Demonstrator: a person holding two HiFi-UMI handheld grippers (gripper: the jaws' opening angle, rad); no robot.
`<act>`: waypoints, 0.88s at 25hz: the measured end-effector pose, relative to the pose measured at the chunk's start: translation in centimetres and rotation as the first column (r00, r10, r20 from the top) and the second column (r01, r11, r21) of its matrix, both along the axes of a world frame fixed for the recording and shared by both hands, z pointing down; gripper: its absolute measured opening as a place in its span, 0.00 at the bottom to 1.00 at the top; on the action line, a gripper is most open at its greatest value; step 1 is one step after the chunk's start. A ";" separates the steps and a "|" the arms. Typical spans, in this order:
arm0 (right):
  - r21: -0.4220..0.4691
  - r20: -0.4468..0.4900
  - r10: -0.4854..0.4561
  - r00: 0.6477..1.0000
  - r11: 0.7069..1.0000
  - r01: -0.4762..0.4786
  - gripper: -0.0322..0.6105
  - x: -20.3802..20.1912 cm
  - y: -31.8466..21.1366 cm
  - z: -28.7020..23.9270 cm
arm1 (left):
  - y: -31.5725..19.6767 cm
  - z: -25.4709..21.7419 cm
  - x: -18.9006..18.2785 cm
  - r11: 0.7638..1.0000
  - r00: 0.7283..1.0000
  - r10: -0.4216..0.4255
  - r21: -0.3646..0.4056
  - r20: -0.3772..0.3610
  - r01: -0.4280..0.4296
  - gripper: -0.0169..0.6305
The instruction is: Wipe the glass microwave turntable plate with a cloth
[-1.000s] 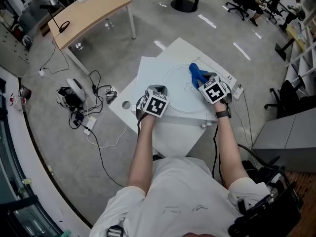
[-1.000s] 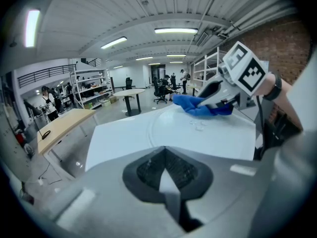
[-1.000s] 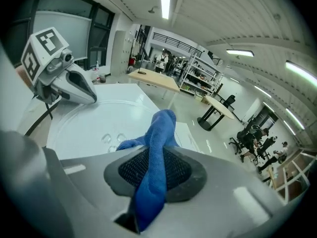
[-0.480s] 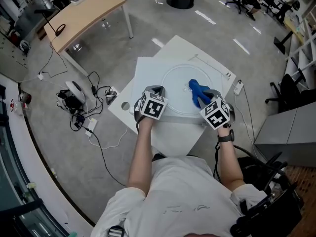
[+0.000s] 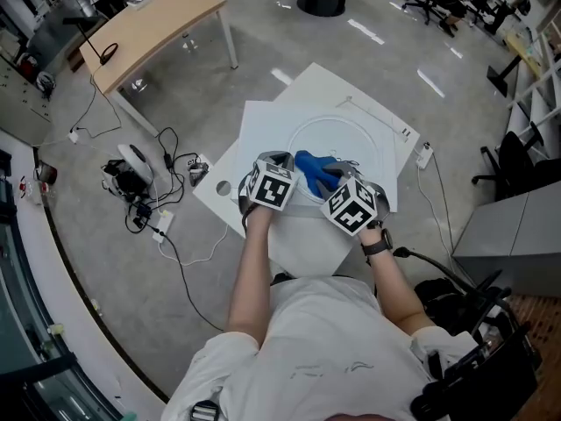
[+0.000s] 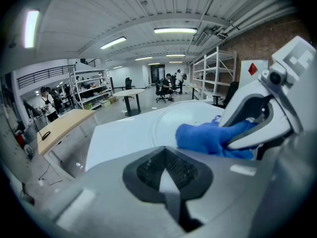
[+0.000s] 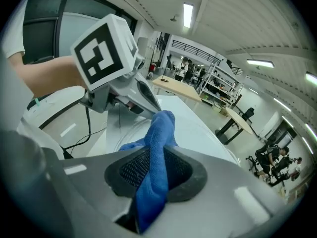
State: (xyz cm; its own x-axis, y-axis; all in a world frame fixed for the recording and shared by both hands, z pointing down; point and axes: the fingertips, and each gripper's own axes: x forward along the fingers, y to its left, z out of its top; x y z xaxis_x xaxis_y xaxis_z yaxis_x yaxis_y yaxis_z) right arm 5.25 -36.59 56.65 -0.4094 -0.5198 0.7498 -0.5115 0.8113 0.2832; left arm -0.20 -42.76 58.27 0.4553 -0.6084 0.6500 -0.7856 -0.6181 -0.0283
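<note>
Glass plate [image 5: 355, 139]: our right gripper [image 5: 328, 184], pinching the blue cloth [image 5: 314, 168], has swept across to our left gripper [image 5: 287, 161], which clamps the near rim, so a wiping pass looks done.

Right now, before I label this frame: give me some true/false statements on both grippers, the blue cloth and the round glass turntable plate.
1. The right gripper is clamped on the blue cloth. True.
2. The cloth lies on the light wooden table. False: it rests on the round clear glass turntable plate, which sits on the white table.
3. The left gripper holds the cloth. False: only the right gripper does; the left one is at the plate's near-left rim.
4. The cloth is at the near-left part of the plate, close beside the left gripper. True.
</note>
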 end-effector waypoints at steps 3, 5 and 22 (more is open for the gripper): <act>-0.004 0.015 -0.008 1.000 1.000 0.008 0.17 -1.6 -2.3 0.1 | -0.1 0.1 0.0 1.000 1.000 -0.003 0.001 0.002 0.003 0.03; -0.006 0.014 -0.009 1.000 1.000 0.009 0.18 -2.1 -4.0 0.2 | -0.1 0.1 0.0 1.000 1.000 -0.004 0.002 0.002 0.004 0.03; 0.019 -0.096 0.192 0.977 0.981 -0.191 0.18 10.8 -8.3 0.0 | 0.0 0.3 0.0 1.000 1.000 -0.006 -0.002 -0.003 0.006 0.03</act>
State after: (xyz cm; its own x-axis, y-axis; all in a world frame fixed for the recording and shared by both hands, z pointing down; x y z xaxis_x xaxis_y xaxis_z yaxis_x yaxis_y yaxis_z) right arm 16.05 -44.93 56.68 -0.2267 -0.5893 0.7755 -0.6268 0.6977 0.3469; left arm -0.24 -42.76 58.57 0.4536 -0.6101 0.6496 -0.7894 -0.6133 -0.0248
